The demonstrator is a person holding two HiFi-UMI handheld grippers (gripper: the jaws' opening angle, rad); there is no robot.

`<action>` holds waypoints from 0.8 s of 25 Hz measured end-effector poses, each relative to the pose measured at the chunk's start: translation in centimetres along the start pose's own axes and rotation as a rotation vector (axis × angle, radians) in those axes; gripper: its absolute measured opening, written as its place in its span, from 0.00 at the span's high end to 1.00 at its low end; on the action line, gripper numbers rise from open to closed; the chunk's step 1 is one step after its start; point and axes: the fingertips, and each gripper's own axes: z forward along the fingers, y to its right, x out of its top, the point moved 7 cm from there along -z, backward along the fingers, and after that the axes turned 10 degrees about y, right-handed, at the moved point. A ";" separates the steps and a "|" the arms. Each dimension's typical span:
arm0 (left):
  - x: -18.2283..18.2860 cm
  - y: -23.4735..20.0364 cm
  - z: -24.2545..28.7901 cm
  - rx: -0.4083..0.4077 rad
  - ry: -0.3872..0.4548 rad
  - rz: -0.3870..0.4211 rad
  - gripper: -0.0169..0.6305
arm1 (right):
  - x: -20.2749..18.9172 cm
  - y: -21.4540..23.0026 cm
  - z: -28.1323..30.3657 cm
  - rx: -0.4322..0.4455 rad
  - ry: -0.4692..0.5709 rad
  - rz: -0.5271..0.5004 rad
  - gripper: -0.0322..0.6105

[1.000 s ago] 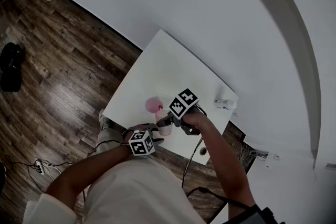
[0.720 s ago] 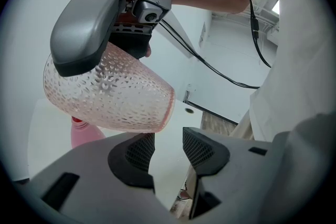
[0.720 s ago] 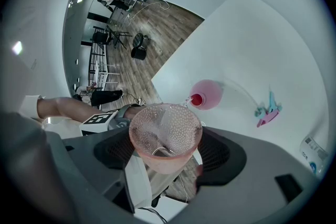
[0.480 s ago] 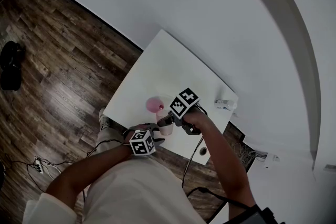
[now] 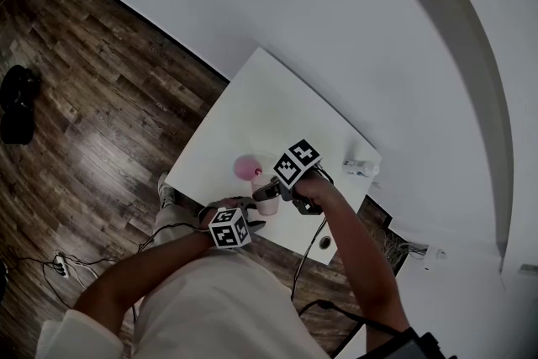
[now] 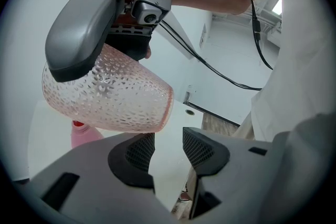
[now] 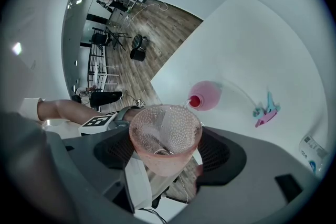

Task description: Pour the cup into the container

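Tipping a dimpled pink plastic cup (image 7: 165,139) toward the pink container (image 7: 206,95), the right gripper (image 7: 166,150) clamped the cup's body between both pads. The cup's mouth leaned past the jaw tips toward the container's red neck, which stood on the white table (image 5: 252,105). The left gripper (image 6: 163,147) hung close by the cup's base without touching it, jaws spread wide with nothing between them. Compared with the head view a second before, neither gripper, cup nor container had shifted.
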 end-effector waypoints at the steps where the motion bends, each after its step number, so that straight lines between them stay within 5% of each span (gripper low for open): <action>1: 0.0 0.0 0.1 -0.001 0.001 0.001 0.70 | 0.0 0.0 0.0 -0.001 -0.001 0.001 0.37; 20: 0.4 0.3 0.4 -0.010 0.009 0.012 0.70 | -0.2 0.1 -0.1 -0.005 -0.011 0.006 0.37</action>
